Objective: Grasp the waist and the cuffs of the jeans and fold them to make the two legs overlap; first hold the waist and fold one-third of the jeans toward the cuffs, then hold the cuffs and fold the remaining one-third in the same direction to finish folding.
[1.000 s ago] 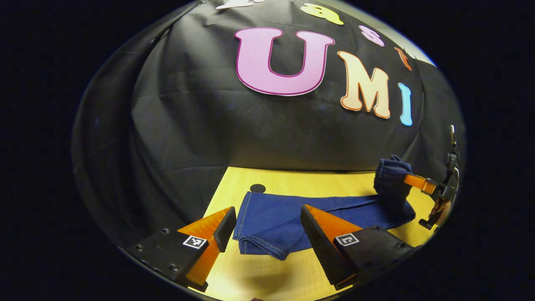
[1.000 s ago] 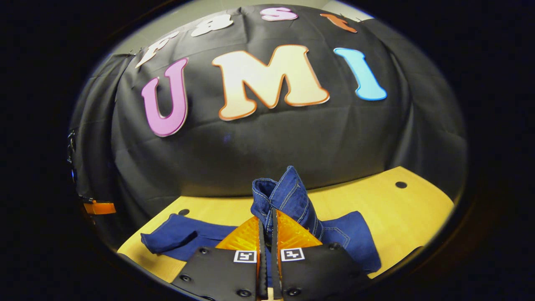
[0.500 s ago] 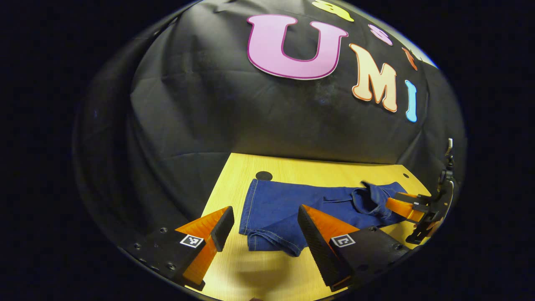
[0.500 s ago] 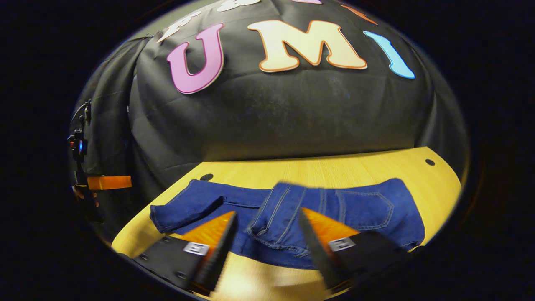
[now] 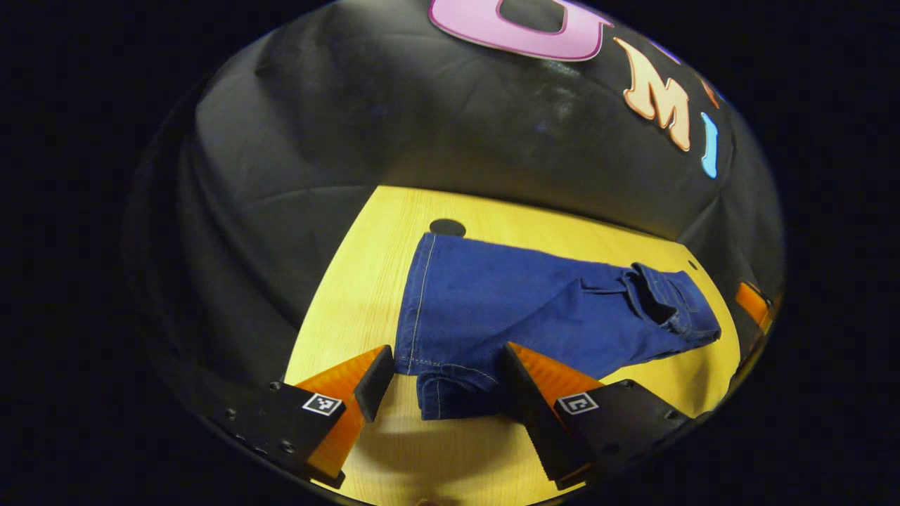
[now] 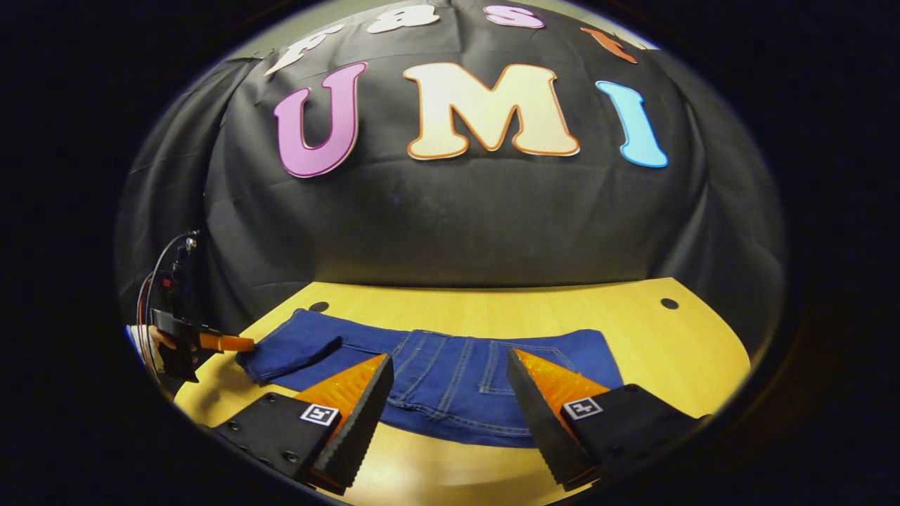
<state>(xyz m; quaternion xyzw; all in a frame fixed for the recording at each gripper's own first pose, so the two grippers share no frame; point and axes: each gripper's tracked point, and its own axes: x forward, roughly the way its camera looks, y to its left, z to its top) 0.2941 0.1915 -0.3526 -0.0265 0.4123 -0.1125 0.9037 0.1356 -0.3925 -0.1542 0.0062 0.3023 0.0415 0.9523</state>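
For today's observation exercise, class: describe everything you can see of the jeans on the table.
The jeans are dark blue denim with pale stitching, lying flat on the yellow wooden table. The waist end, showing a back pocket and belt loops, is folded over the legs. The cuff end lies stacked near a round hole in the table. The left gripper has open fingers on either side of the cuffs; the right gripper hovers open by the waist.
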